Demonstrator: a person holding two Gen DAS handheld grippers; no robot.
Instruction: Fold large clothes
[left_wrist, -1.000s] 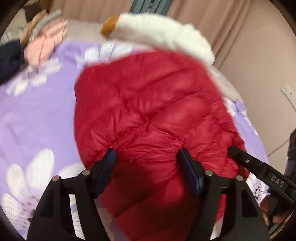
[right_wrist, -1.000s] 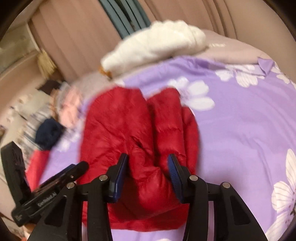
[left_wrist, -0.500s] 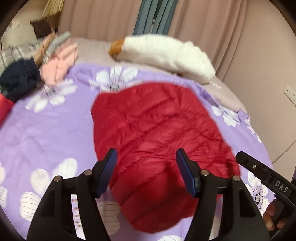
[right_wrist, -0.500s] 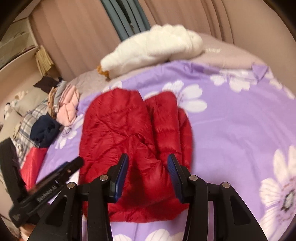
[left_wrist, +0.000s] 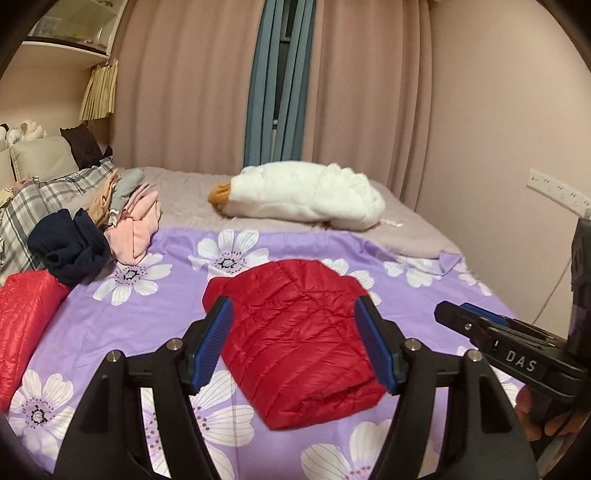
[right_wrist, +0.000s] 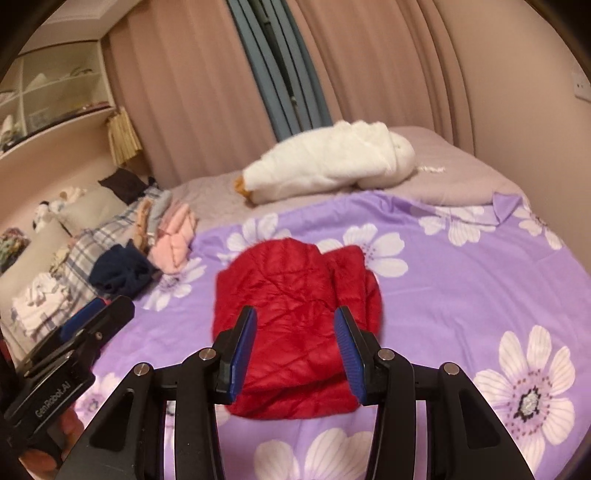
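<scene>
The bed (left_wrist: 229, 192) is covered across its near part by a purple flowered sheet (left_wrist: 140, 325), and the red down jacket (left_wrist: 299, 332) lies near the middle of that sheet as a compact, roughly rectangular bundle with its layers stacked and its edges tucked in. Judging by that shape, the folding of this garment looks finished or very nearly so; at most a bit of squaring up or carrying it to a stack would be left. A white plush goose (left_wrist: 303, 199) rests beyond it on the bare grey part of the bed. To the left, a heap of clothes (left_wrist: 99, 225) in navy, pink and grey looks loosely piled, so more folding may remain there, and another red padded garment (left_wrist: 26, 321) lies at the left edge. The left tongs (left_wrist: 295, 347) hang above the jacket, spread wide and gripping nothing. The right tongs (right_wrist: 295, 350) are likewise spread and empty.
</scene>
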